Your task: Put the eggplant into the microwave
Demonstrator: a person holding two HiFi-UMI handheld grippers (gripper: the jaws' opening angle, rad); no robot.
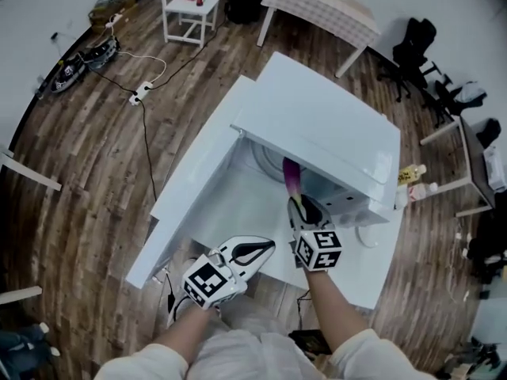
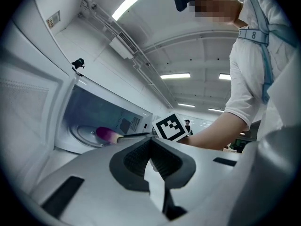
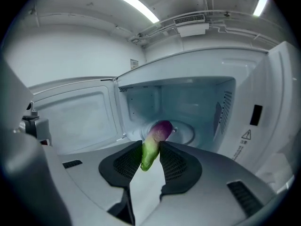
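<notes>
My right gripper (image 3: 151, 154) is clenched on the green stem end of the eggplant (image 3: 157, 135). Its long axis runs straight ahead along my jaws, so the purple end leads into the open mouth of the microwave (image 1: 317, 125) and hangs over the near rim of the glass turntable (image 3: 186, 133). The door (image 3: 75, 117) stands swung wide to the left, clear of my path. I judge the remaining travel to be forward and a little down. My left gripper (image 2: 151, 142) sits farther back and to the left, its jaws closed on nothing. The microwave rests on a white table (image 1: 380, 279), on a wooden floor (image 1: 87, 196) with other tables and cables around.
</notes>
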